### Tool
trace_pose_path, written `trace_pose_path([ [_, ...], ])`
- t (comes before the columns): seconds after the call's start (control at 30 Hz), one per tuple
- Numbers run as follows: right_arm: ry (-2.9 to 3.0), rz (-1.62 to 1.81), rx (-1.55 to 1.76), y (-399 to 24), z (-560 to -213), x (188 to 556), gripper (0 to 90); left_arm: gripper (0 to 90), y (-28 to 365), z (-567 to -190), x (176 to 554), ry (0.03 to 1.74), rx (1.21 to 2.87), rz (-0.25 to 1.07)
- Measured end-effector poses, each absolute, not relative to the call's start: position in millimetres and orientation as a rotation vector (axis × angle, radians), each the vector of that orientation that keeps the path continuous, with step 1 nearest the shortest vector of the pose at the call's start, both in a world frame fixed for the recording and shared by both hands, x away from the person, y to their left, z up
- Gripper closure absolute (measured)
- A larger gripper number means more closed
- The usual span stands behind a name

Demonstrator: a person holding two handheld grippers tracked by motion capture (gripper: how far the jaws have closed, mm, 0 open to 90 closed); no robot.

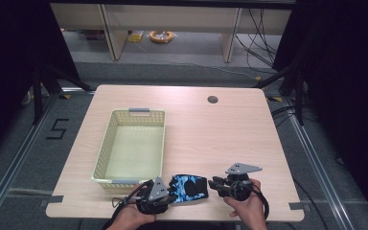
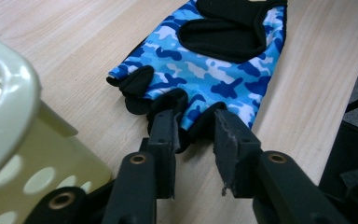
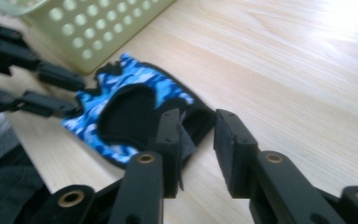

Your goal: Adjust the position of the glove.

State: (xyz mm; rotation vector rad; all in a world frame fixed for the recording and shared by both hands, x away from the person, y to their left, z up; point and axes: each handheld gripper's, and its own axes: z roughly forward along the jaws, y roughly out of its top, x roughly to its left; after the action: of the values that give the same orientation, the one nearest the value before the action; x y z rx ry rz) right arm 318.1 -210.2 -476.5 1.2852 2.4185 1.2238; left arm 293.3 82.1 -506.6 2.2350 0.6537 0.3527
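Blue camouflage glove (image 1: 188, 188) lies flat near the table's (image 1: 220, 139) front edge, just beside the basket (image 1: 106, 143). Soft, light, floppy, I'd judge; pinch a hem. Left gripper (image 2: 193, 123) spread at its finger end; right gripper (image 3: 196, 135) spread, seemingly at the cuff.

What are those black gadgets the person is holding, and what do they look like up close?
Each is a hand-held gripper. The left hand-held gripper and the right hand-held gripper are black, each carrying a grey three-cornered plate on top and trailing a black cable. Each has two flat black jaws on linked arms with brass-coloured pivot pins; the pads look worn and frayed at the edges. No sleeves show.
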Motion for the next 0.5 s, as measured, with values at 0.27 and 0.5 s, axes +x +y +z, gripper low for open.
trace_pose_path([
  [0.27, 2.45, 1.198, 1.368, -205, -488, 328, 64.8, 62.7, 82, -509, 297, 0.669, 2.253, 0.331],
  [0.5, 2.481, 1.158, 1.463, -198, -500, 334, 62.1, 62.8, 77, -514, 300, 0.675, 2.26, 0.311],
])
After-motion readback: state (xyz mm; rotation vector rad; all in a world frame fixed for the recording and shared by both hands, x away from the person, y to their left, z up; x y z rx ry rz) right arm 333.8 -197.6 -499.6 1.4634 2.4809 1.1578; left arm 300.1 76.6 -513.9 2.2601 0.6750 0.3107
